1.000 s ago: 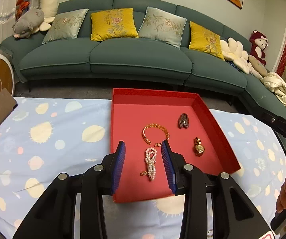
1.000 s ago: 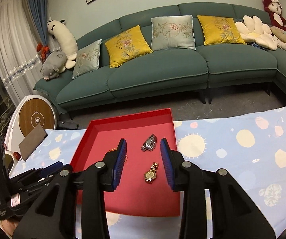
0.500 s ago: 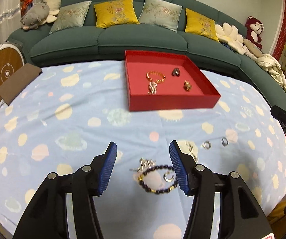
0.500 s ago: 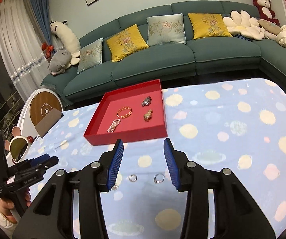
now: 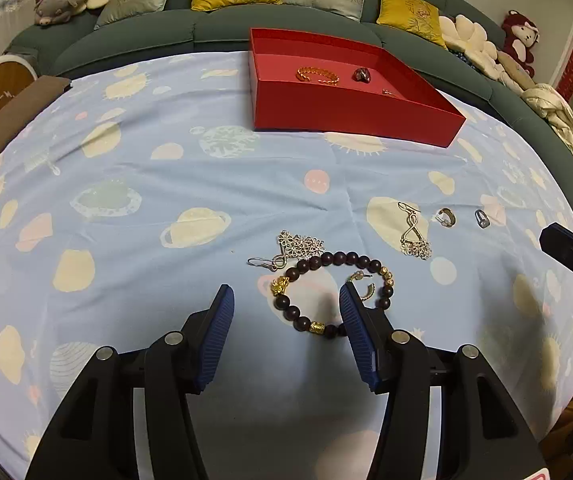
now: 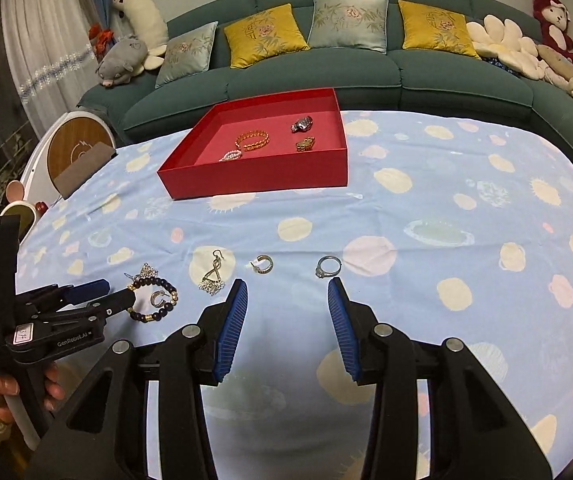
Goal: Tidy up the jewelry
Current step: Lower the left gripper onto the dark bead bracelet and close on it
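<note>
Since the earlier frames both grippers have been drawn back from the red tray (image 5: 350, 120) and lowered over the loose pieces near the front of the blue patterned cloth (image 5: 146, 184). The left gripper (image 5: 284, 300) is held open, nothing pressed between its blue pads; part of the dark bead bracelet (image 5: 326, 292) is seen between them, lying flat on the cloth, with a small gold hoop (image 5: 366, 286) inside its loop. A silver flower earring (image 5: 296, 246) lies just beyond the bracelet, and a gold drop earring (image 5: 414, 236) further right. The right gripper (image 6: 286, 290) is also held open and empty. A silver ring (image 6: 328, 267) lies just beyond its right pad, a gold hoop earring (image 6: 263, 265) beside it. In the tray a gold bangle (image 6: 252, 140), a pearl strand (image 6: 230, 156), a dark watch (image 6: 301, 123) and a gold watch (image 6: 305, 144) are seen.
</note>
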